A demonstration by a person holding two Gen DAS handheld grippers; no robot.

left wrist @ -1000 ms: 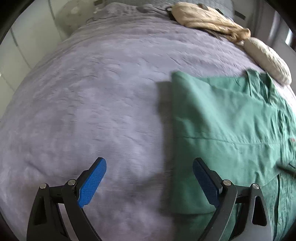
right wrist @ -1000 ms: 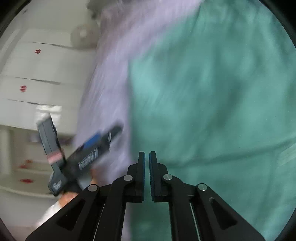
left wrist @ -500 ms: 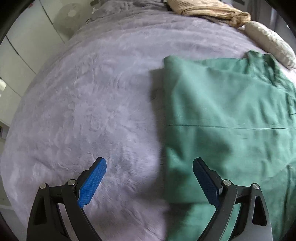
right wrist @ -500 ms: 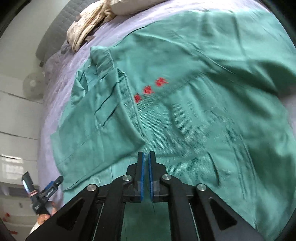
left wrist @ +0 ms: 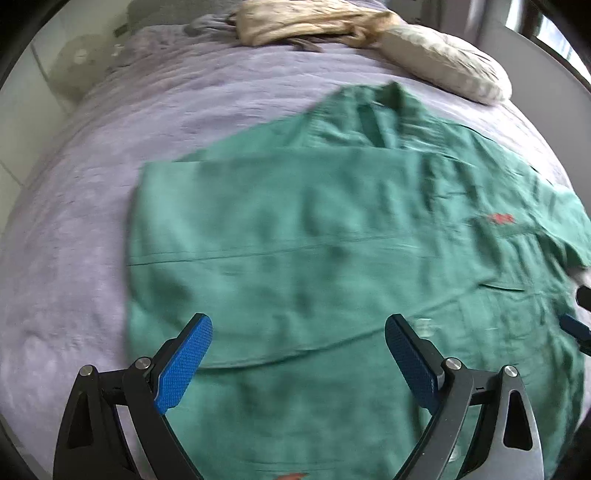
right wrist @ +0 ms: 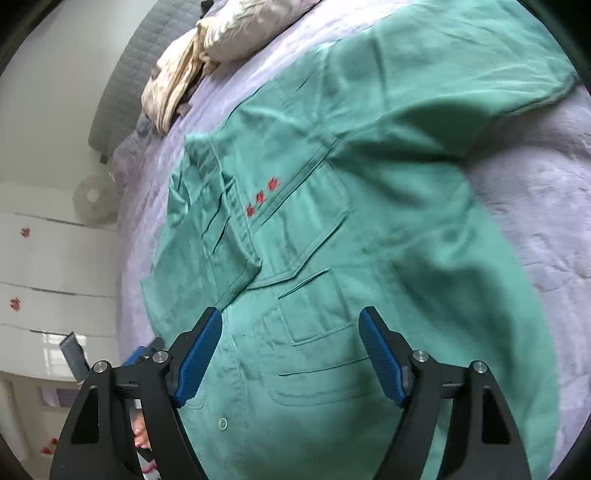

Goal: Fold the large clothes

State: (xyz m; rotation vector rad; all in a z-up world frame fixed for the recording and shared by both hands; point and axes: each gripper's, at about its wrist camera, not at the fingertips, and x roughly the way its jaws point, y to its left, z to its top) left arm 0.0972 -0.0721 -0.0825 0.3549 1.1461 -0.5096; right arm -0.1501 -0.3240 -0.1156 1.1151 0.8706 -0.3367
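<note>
A large green shirt [left wrist: 314,240] lies on the lilac bedspread [left wrist: 92,184], its left side folded in over the body. It has red embroidery [right wrist: 262,197] on the chest, pockets and a button placket, and one sleeve [right wrist: 461,92] spread out to the right. My left gripper [left wrist: 297,363] is open and empty, hovering over the folded left part near the hem. My right gripper [right wrist: 290,352] is open and empty above the lower pocket [right wrist: 317,325]. Part of the left gripper [right wrist: 142,354] shows at the left edge of the right wrist view.
A beige crumpled garment [left wrist: 303,18] and a pale pillow [left wrist: 443,62] lie at the head of the bed. A grey headboard [right wrist: 140,74], a white fan [right wrist: 94,197] and white cupboards [right wrist: 44,266] stand beyond the bed's left side.
My right gripper has opened; it was shut before. My left gripper has moved right, from the bare bedspread to over the folded shirt. Both stay empty.
</note>
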